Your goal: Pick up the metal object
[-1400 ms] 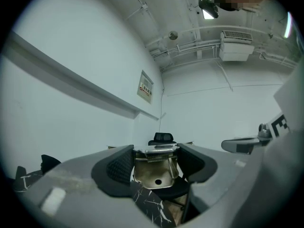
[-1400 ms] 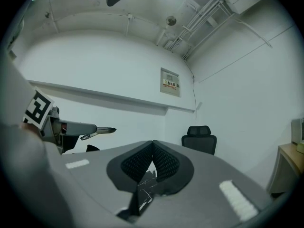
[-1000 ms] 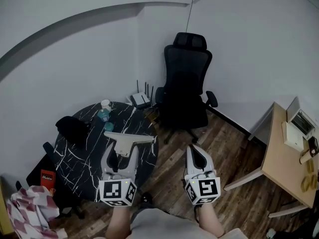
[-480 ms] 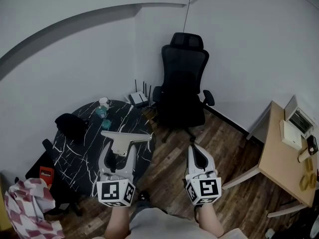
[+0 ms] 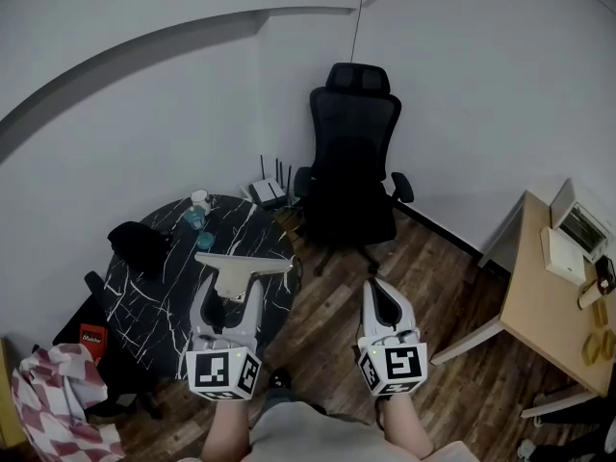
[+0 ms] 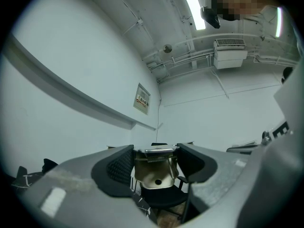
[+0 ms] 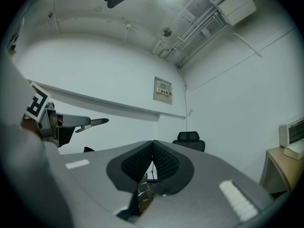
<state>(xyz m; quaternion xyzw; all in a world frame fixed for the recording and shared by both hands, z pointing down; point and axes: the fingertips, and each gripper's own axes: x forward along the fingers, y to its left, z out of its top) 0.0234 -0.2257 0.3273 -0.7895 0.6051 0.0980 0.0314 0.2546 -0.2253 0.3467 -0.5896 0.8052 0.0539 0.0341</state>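
Note:
My left gripper (image 5: 229, 290) is shut on the metal object (image 5: 241, 270), a flat T-shaped scraper held up above the round black marble table (image 5: 154, 296). In the left gripper view the metal object (image 6: 156, 170) sits clamped between the two dark pads, its blade edge on top and a hole in its handle. My right gripper (image 5: 383, 301) hangs over the wooden floor beside the table, its jaws pressed together with nothing between them. In the right gripper view the metal object (image 7: 91, 123) shows at the left, in the other gripper.
A black office chair (image 5: 351, 171) stands behind the table. On the table are a plastic bottle (image 5: 198, 210), a black bag (image 5: 140, 244) and a router (image 5: 269, 192). A wooden desk (image 5: 563, 306) stands at the right, and a checked cloth (image 5: 53, 402) lies at the lower left.
The view has shifted slightly; my left gripper with the metal object stays lifted above the table. The right gripper has hardly moved.

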